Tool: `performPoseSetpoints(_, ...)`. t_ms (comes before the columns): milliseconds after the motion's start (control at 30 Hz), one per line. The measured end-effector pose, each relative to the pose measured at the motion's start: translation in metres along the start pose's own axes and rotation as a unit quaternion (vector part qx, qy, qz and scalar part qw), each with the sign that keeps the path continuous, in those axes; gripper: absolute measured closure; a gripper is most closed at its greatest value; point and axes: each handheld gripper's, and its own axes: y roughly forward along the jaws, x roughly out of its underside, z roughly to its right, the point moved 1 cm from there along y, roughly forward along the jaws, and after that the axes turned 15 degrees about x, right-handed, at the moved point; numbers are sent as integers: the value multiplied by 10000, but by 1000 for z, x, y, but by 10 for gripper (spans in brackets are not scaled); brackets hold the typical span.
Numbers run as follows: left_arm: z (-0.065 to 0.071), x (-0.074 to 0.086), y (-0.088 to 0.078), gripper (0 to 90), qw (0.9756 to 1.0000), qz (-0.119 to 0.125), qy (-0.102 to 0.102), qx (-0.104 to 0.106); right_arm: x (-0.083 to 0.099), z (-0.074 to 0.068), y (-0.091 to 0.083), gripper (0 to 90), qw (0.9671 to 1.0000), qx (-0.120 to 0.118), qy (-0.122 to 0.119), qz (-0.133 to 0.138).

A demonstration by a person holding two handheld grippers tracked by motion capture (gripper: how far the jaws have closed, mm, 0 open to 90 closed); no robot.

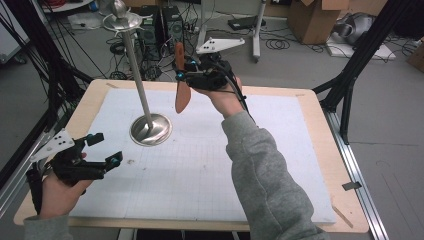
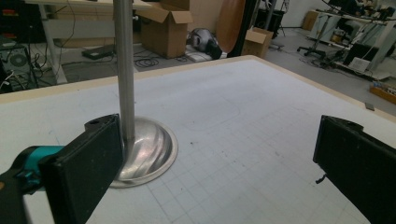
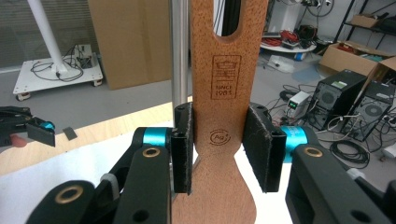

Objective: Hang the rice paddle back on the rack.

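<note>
Overhead plus two fingers-level close-ups

The stand sits on the table, left of centre. The spatula hangs upright right of the stand's pole, toward the far edge, above the surface. The left gripper lies near the left edge.

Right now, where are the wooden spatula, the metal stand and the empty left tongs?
wooden spatula (image 3: 223, 93), right gripper view, on its stamped handle.
metal stand (image 1: 150, 130), high view, on its round base.
left tongs (image 1: 105, 148), high view, midway between the open tips.
</note>
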Motion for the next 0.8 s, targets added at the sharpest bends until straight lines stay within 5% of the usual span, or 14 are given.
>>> performPoseSetpoints(800, 5, 9, -16, 24, 9998, -32, 10, -201, -30, -10, 17, 647, 9998, -122, -128, 57)
